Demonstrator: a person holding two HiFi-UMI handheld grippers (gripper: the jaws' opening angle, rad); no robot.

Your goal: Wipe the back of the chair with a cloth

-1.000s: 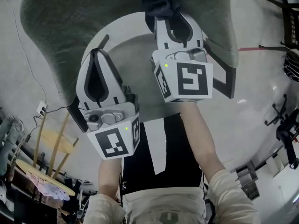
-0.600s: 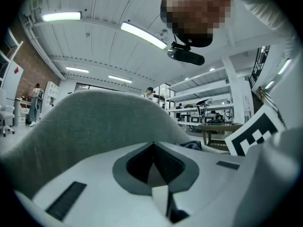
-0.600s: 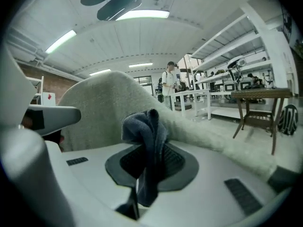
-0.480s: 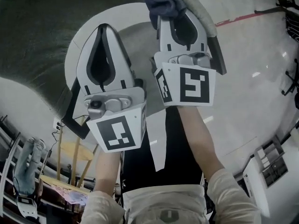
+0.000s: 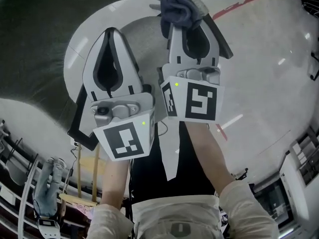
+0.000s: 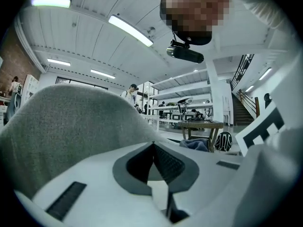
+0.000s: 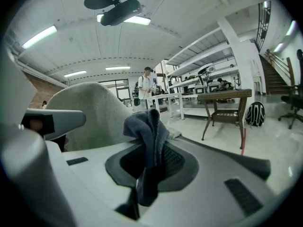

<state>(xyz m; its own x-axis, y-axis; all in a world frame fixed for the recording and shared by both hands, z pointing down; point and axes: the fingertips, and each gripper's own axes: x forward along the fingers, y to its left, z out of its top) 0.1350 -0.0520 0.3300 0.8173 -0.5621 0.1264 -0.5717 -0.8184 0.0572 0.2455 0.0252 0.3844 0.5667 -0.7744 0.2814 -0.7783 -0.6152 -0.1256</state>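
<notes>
Head view: right hand-held gripper [image 5: 175,26] clamps the cloth [image 5: 177,8] over glossy floor [image 5: 269,49] (left hand-held gripper [image 5: 112,32] closed, empty).

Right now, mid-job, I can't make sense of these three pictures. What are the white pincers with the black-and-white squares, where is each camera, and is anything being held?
No robot arm here: a person holds a two-jaw gripper in each hand; the cube with square markers on each is part of it. The head view looks down from the person's head, with the left gripper at left and the right gripper at right. The other two pictures come from cameras riding on each gripper, looking along its jaws. The right gripper is shut on a dark cloth. The left gripper's jaws are together with nothing between them. Ahead of both is the grey padded chair back. Whether the cloth touches it, I cannot tell.
</notes>
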